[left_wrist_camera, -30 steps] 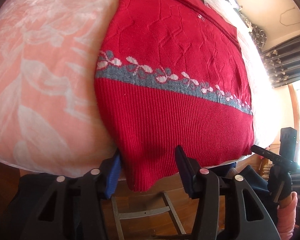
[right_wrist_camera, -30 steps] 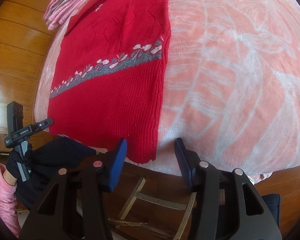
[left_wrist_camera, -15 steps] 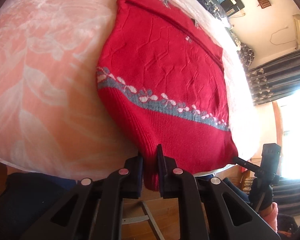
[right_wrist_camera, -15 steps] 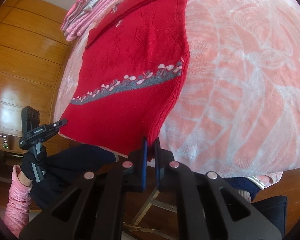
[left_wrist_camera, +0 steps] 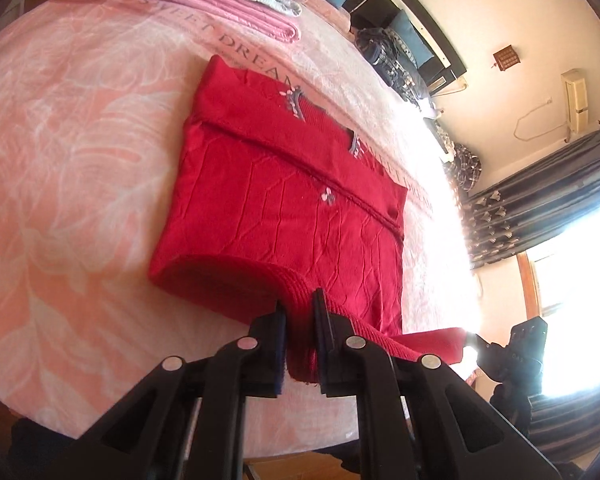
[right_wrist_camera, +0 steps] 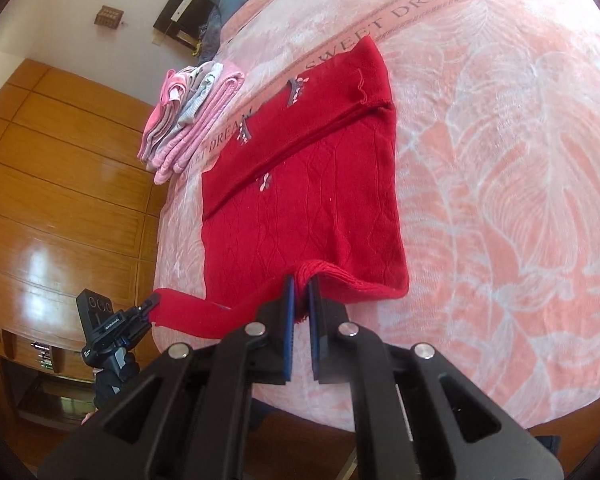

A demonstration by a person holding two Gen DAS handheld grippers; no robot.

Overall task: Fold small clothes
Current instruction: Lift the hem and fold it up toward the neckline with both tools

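A red knit sweater (left_wrist_camera: 284,200) (right_wrist_camera: 300,216) lies on the pink blanket with its sleeves folded across the chest. Its ribbed bottom hem is lifted off the bed and curls over the body. My left gripper (left_wrist_camera: 300,304) is shut on one corner of that hem. My right gripper (right_wrist_camera: 298,286) is shut on the other corner. The hem hangs as a taut band between the two grippers. Each view shows the other gripper (left_wrist_camera: 516,344) (right_wrist_camera: 112,324) at the far end of the band.
A stack of folded pink and grey clothes (left_wrist_camera: 228,4) (right_wrist_camera: 188,112) sits beyond the sweater. The pink floral blanket (left_wrist_camera: 60,168) (right_wrist_camera: 500,160) spreads wide on both sides. Wooden wardrobe panels (right_wrist_camera: 60,200) stand beside the bed, curtains (left_wrist_camera: 540,200) and a window opposite.
Both grippers went from open at the hem to shut on it. They have since lifted the hem and carried it up over the sweater body, so the grey patterned band is hidden.
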